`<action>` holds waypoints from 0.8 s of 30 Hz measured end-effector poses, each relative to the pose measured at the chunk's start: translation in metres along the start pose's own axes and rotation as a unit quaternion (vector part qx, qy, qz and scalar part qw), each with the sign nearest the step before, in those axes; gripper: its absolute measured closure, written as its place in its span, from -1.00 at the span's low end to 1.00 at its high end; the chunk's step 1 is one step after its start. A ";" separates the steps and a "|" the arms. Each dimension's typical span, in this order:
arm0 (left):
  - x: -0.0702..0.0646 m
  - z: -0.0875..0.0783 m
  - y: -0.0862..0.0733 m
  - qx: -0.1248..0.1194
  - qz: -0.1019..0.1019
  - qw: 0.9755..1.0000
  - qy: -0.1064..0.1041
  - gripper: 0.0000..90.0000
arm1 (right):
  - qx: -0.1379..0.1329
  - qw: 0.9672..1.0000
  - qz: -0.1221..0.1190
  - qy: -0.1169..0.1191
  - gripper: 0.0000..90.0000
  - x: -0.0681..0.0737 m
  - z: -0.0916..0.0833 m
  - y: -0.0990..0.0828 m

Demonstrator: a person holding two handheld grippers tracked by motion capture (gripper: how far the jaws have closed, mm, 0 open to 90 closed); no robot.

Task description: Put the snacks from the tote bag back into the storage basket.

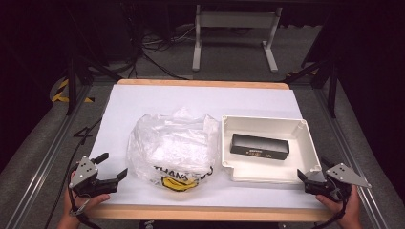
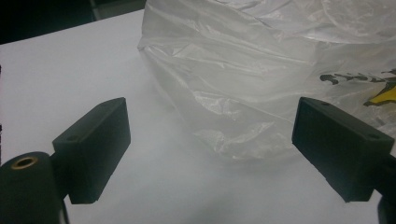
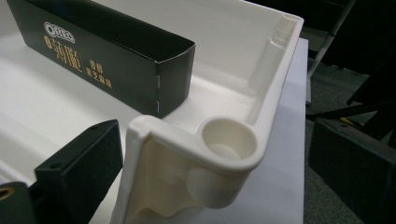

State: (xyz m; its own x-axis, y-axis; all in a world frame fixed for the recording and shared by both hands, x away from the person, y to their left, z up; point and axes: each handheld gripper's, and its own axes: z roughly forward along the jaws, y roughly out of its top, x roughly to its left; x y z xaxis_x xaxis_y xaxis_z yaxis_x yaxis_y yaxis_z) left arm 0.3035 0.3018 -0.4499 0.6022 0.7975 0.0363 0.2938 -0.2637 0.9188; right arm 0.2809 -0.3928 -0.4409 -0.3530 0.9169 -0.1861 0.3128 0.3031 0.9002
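Two spread fingers [image 3: 79, 163] straddle the tray [image 3: 224, 140] corner.

Counter [image 1: 143, 100]: white surface, wood edge. Clear plastic bag [image 1: 172, 148] at centre, crumpled, black lettering and yellow print at near end. Cream tray [image 1: 309, 143] just right of bag, holding black box [image 1: 260, 146] lying flat. Left gripper [image 1: 114, 168] at near left corner, jaws apart, pointing toward bag. Right gripper [image 1: 305, 179] at near right corner, beside tray's near corner. Hand behind each gripper.
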 end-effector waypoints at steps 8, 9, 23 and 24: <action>0.001 0.000 -0.002 -0.003 -0.003 1.000 -0.003 -0.73 | -0.010 1.000 0.006 -0.005 -0.91 -0.001 -0.001 -0.001; 0.001 0.000 -0.003 -0.002 -0.004 1.000 -0.004 -0.73 | -0.009 1.000 0.007 -0.005 -0.91 -0.001 -0.001 -0.001; 0.002 0.000 -0.005 -0.003 -0.006 1.000 -0.007 -0.73 | -0.008 1.000 0.001 -0.017 -0.90 0.001 -0.001 0.000; 0.002 0.000 -0.004 -0.003 -0.005 1.000 -0.006 -0.73 | -0.008 1.000 0.000 -0.017 -0.90 0.001 -0.001 0.000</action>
State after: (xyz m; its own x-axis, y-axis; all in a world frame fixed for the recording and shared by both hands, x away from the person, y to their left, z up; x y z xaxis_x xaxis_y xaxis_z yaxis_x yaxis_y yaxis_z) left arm 0.3031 0.3045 -0.4538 0.6083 0.7934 0.0226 0.2959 -0.2530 0.9211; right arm 0.2796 -0.3922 -0.4409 -0.3235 0.9252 -0.1984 0.2993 0.2989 0.9061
